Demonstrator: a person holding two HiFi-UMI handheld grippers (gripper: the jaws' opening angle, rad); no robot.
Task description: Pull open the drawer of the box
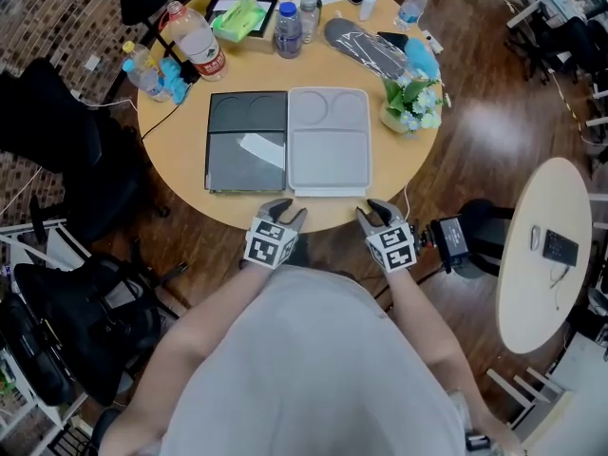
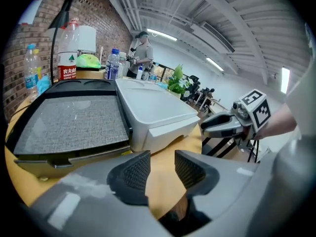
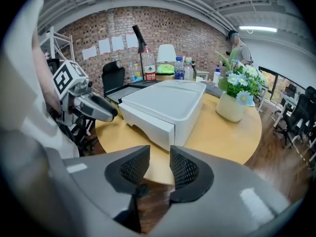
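Got a dark box [image 1: 247, 141] left of the white box [image 1: 328, 141], flowers [image 1: 412, 98] right of it, bottles [image 1: 288, 28] behind. Left gripper [image 1: 284, 214] and right gripper [image 1: 377, 214] just in front, both spread partway, empty.

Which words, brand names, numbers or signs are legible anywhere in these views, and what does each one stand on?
"农夫山泉": red label of the large bottle, left gripper view.
Labels on the other bottles: too small to read.
Sheets on the brick wall: too blurred to read.
No other readable text.
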